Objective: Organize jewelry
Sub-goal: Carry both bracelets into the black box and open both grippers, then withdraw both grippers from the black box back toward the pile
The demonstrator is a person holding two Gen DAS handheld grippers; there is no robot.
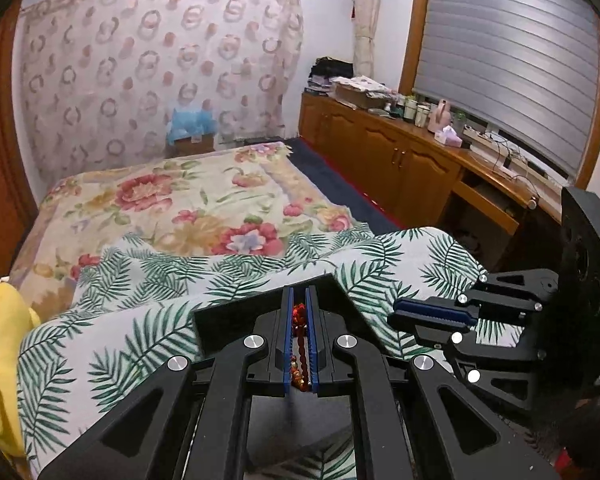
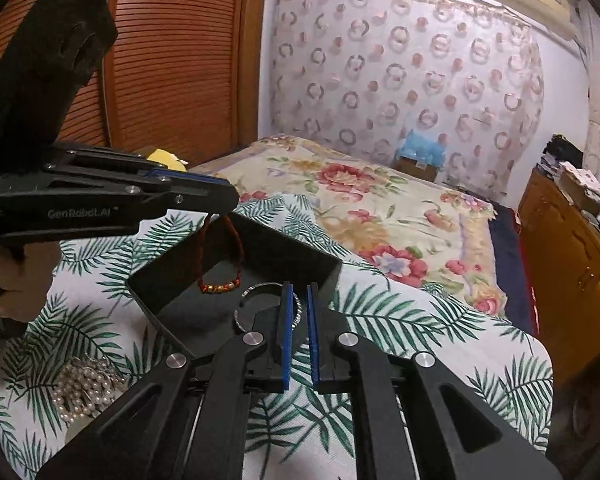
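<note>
One hand-held gripper (image 1: 299, 336) pinches red bracelet (image 2: 220, 258) over black box (image 2: 300, 258).

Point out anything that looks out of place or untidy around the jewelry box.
The pearl necklace lies in a loose heap on the palm-print cloth, outside the black box. A silver bangle is already in the box, and the left gripper dangles the red cord bracelet above it. Nothing looks damaged.

my left gripper (image 1: 299, 300) pinches a red beaded bracelet (image 1: 300, 344) over the black box (image 1: 236, 320) on the leaf cloth (image 1: 140, 344); right gripper (image 1: 432, 316) sits just beside.
</note>
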